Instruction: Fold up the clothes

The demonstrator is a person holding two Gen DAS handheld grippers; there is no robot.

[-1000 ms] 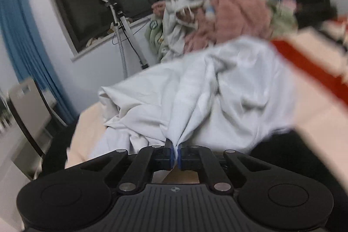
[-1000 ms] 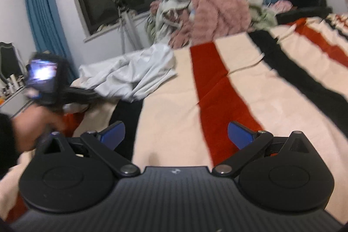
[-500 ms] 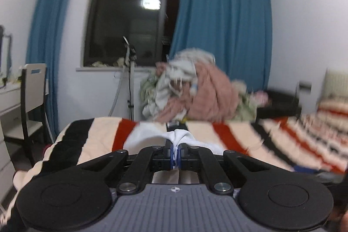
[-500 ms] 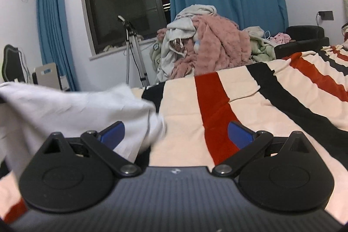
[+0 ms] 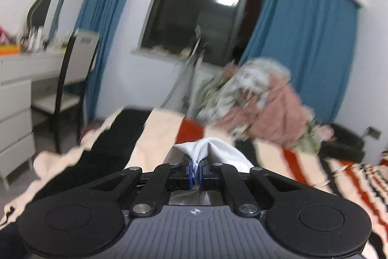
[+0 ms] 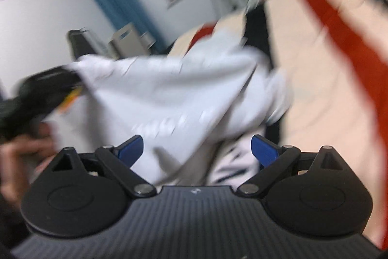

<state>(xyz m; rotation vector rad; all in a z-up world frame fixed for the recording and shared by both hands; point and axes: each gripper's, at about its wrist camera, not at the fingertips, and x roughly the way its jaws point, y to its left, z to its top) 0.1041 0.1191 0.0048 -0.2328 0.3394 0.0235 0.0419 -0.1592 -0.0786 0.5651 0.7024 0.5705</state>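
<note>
The left claw is pinched tight, its two blue pads pressed together on a bunched fold of a white garment, which rises in a small peak just beyond the tips. In the right wrist view this same claw shows as a dark, blurred shape at the left, held in a hand, with the white garment stretched from it in a broad sheet across the middle of the picture, lifted above the bed. The right claw stands wide open, its two blue fingertips well apart; the lower edge of the cloth hangs between them, but neither pad is closed on it. This view is tilted and smeared by motion.

One white garment is in hand. One heap of unfolded clothes, pink, grey and greenish, sits at the far end of the bed, in front of the blue curtains. The bed is covered by one striped blanket in cream, black and red bands. To the left stand one chair and a white bench with drawers below and small blurred items on top; a mirror rises behind it. A dark window fills the wall between the curtains, with a thin stand leaning before it.
</note>
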